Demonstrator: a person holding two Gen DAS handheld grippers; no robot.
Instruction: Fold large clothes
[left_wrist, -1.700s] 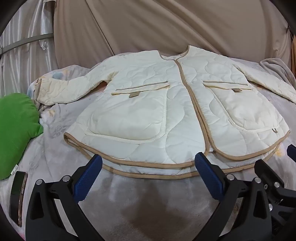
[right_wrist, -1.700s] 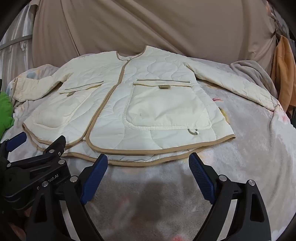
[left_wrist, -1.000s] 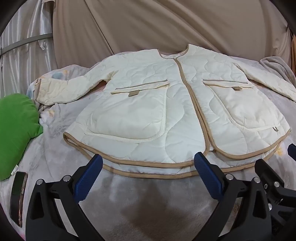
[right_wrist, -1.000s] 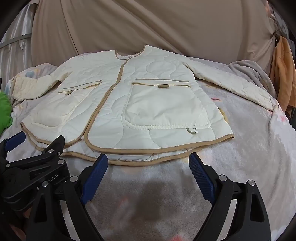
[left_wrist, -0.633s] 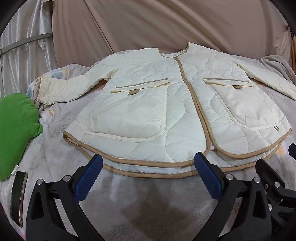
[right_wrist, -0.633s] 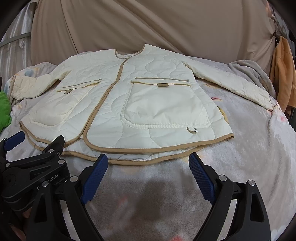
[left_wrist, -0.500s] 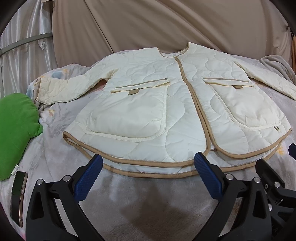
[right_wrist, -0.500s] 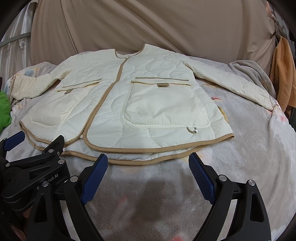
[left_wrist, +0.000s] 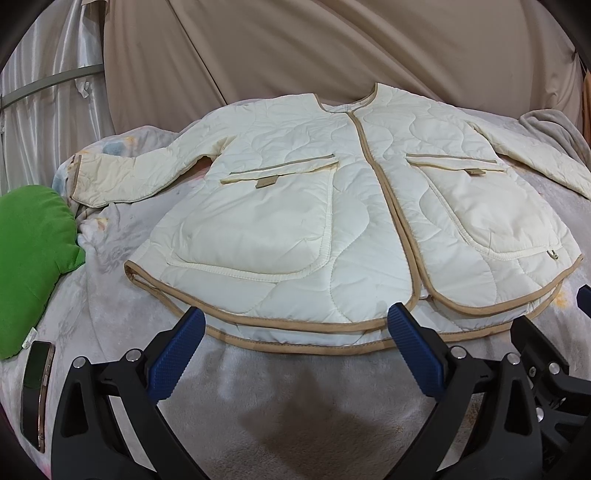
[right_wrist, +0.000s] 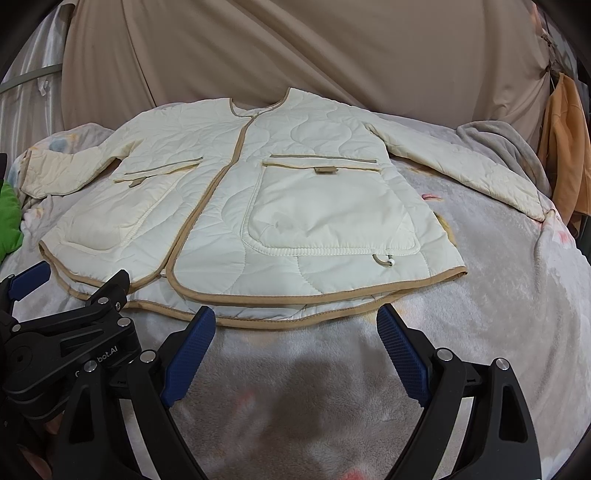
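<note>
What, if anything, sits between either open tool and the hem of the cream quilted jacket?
Nothing visible does. Only bare grey fleece blanket lies between the left tool and the cream quilted jacket, and likewise ahead of the right tool. The green cushion and the phone lie off to the left.

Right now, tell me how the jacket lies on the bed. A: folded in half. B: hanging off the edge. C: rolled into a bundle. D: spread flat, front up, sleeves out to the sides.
D: the jacket lies flat, pockets up, each sleeve stretched sideways.
</note>
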